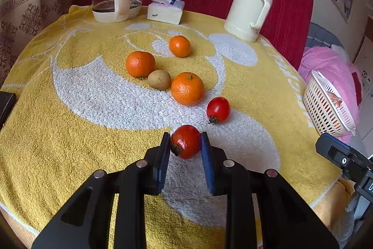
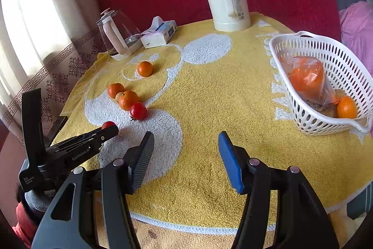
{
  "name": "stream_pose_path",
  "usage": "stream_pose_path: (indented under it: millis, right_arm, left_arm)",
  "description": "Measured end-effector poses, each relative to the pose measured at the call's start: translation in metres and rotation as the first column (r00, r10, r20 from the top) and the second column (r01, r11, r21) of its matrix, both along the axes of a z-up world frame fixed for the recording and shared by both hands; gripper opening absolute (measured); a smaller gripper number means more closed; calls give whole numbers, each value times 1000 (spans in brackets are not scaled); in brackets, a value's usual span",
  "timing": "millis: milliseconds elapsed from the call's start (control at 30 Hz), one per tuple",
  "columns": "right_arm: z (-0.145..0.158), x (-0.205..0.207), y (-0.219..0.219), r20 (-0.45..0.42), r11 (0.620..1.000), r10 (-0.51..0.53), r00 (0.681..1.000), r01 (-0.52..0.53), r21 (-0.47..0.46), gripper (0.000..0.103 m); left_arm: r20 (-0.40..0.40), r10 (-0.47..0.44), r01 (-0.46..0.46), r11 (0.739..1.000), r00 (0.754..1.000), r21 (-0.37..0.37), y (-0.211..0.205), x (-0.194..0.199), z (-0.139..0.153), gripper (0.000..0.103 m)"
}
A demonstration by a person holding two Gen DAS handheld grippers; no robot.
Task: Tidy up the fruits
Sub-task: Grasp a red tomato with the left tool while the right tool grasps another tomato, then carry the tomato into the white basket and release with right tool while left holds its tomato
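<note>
The left gripper [image 1: 185, 144] has its jaws clamped on a small red tomato [image 1: 186, 141] low over the towel-covered desk [image 1: 70, 132]. The right gripper [image 2: 186, 155] hangs with jaws apart, empty. The white perforated plastic basket [image 2: 310, 127] holds a few fruits; five pieces remain outside.

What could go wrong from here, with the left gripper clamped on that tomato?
1. The left gripper pinches the tomato only at its fingertips; it may slip out or bruise when lifted.
2. The basket sits at the far right edge of the towel, so the carry is long, passing the open right gripper.
3. The second tomato and nearest orange lie close ahead; a forward swing could roll them.
</note>
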State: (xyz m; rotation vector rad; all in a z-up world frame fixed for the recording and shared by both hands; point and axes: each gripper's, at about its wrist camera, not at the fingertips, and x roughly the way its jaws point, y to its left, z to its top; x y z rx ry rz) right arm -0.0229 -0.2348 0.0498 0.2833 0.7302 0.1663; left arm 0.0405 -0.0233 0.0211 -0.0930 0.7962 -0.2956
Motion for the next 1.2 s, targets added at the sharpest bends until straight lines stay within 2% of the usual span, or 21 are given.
stream_pose_path:
  millis: [167, 333, 600, 700, 1200]
  right_arm:
    - [2, 21, 14, -27, 999, 48, 998, -47, 28, 59]
    - [-3, 49, 37, -66, 994, 108, 992, -106, 33, 59]
    - [-10, 89, 82, -113, 982, 187, 976, -190, -19, 41]
    - [-13, 100, 92, -125, 979, 195, 973, -201, -38, 35]
    - [-30, 119, 102, -165, 979, 157, 974, -176, -105, 29]
  left_arm:
    - [32, 36, -35, 999, 999, -8, 6, -4, 4, 26]
    - [26, 71, -70, 997, 997, -29, 14, -3, 3, 26]
    - [1, 86, -86, 994, 996, -68, 22, 0, 0, 26]
    - [-10, 96, -97, 992, 995, -80, 25, 3, 0, 26]
    - [-27, 105, -107, 990, 994, -93, 27, 6, -3, 26]
